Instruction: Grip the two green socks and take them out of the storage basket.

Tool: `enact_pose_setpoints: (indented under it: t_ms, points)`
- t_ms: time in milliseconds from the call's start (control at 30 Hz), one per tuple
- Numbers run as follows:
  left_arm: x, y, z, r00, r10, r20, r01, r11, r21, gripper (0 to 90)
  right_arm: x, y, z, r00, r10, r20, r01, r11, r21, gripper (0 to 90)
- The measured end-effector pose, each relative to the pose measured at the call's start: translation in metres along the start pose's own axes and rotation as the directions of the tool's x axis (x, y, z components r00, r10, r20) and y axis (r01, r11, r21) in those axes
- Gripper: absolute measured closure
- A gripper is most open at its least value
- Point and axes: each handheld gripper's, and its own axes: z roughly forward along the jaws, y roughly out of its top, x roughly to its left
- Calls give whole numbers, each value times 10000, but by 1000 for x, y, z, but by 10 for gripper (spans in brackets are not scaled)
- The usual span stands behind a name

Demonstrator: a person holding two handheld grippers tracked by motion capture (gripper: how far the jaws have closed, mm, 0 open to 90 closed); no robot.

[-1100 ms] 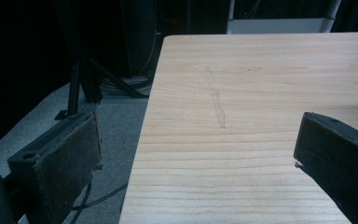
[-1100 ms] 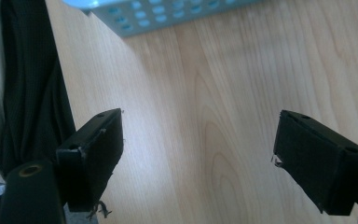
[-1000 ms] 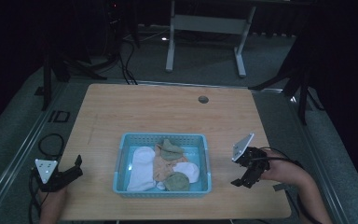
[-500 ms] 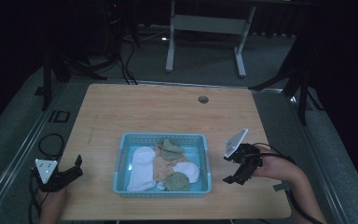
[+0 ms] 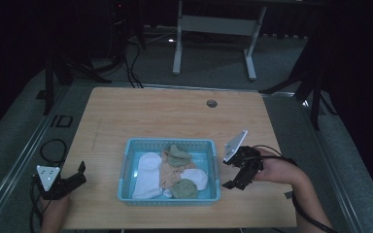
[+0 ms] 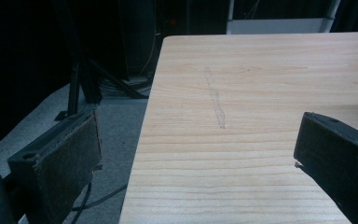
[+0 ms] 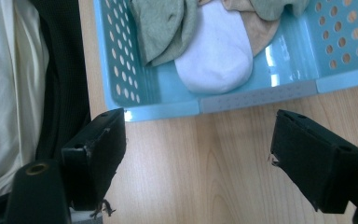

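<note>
A light blue perforated basket (image 5: pixel 126 167) sits near the table's front edge and holds several socks: a white sock (image 5: pixel 147 170), a tan sock (image 5: pixel 167 172) and green socks (image 5: pixel 178 156). My right gripper (image 5: pixel 234 180) hovers just right of the basket, open and empty, tilted down toward the basket's right wall (image 7: pixel 256 95). In the right gripper view a white sock (image 7: pixel 216 56) and a green sock (image 7: pixel 161 28) lie just inside that wall. My left gripper (image 5: pixel 77 174) rests open and empty at the table's front left corner.
The wooden table (image 5: pixel 175 116) has a round cable hole (image 5: pixel 211 103) at the back right. A faint pencil-like mark (image 6: pixel 214 100) runs across the wood ahead of the left gripper. Dark floor, cables and a stand's legs (image 5: pixel 213 43) lie beyond the table.
My right gripper has moved left, closer to the basket's right side, and tipped further down. The left gripper has stayed put.
</note>
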Motion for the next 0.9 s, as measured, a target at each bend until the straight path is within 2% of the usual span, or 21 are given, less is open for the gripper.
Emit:
enact_pose_setpoints:
  t_ms: [267,333,400,633,700,900]
  points:
    - [0,0,0,10000,-2,5,2,10000,-3,4,-1,11,4,10000,30,-82,-31,9998,-189,118]
    - [0,0,0,10000,-8,5,8,10000,-3,4,-4,15,5,9985,269,-478,-293,9982,-517,108]
    - [0,0,0,10000,-11,10,11,10000,4,4,-4,19,7,9989,303,-348,-319,9984,-473,109]
    - [0,0,0,10000,-15,21,15,10000,4,4,-4,31,20,9993,31,-359,-35,9999,-105,141]
    - [0,0,0,10000,-11,26,11,10000,2,4,-4,35,25,9987,-117,-490,115,9999,-50,177]
    - [0,0,0,10000,-21,44,21,10000,4,4,-3,46,35,9978,-509,-421,509,9987,-3,265]
